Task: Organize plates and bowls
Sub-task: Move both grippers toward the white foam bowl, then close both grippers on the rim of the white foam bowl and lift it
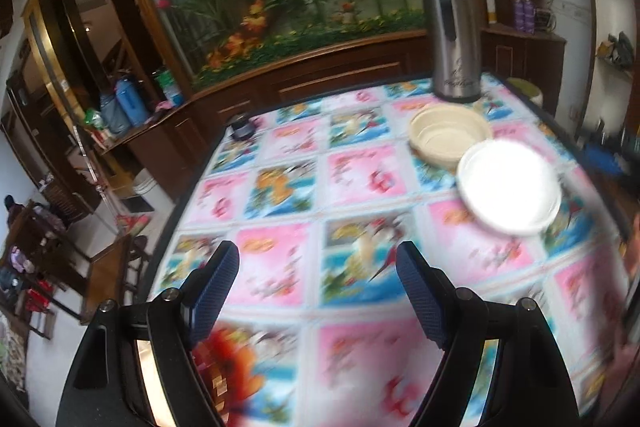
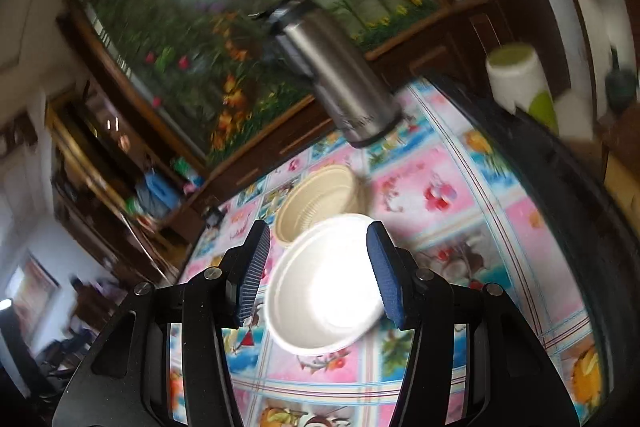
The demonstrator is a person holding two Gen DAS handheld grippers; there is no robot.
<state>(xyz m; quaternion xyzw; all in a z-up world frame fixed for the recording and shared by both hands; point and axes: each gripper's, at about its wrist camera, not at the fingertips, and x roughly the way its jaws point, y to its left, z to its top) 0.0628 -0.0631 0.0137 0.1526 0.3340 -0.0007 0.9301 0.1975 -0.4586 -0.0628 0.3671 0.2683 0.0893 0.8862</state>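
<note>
Both jaws empty, dishes still apart on the patterned surface

The left gripper (image 1: 318, 269) holds its jaws wide over bare cloth, nothing between them; the right gripper (image 2: 318, 259) has its jaws moderately parted, framing the white plate (image 2: 324, 283) ahead without visibly touching it. In the left view the plate lies toward 2 o'clock, and the cream bowl (image 1: 450, 133) sits just behind it at 1 o'clock, rims overlapping in view. Beyond stands a steel flask (image 1: 450, 35), with the surface (image 1: 280, 163) otherwise open. Sorting looks barely begun: no dish is lifted or stacked, judging from this layout. Motion blur smears both views, glare whites out the plate's face, and whether plate and bowl touch cannot be told.
</note>
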